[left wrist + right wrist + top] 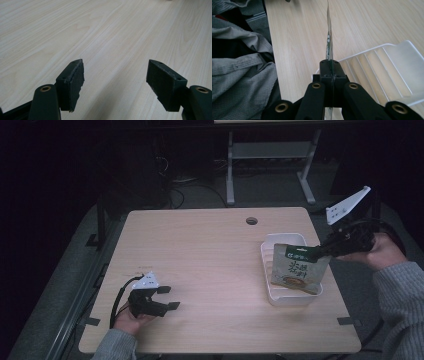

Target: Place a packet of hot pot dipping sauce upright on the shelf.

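I have the right gripper (320,251) clamped on the top edge of the green-topped food pouch (297,270), which hangs upright over the white tray (266,251) at the table's (200,260) right side, its lower end down inside the tray. So I judge the pick done and the release left. My left gripper (167,297) rests near the front left, jaws wide apart and empty
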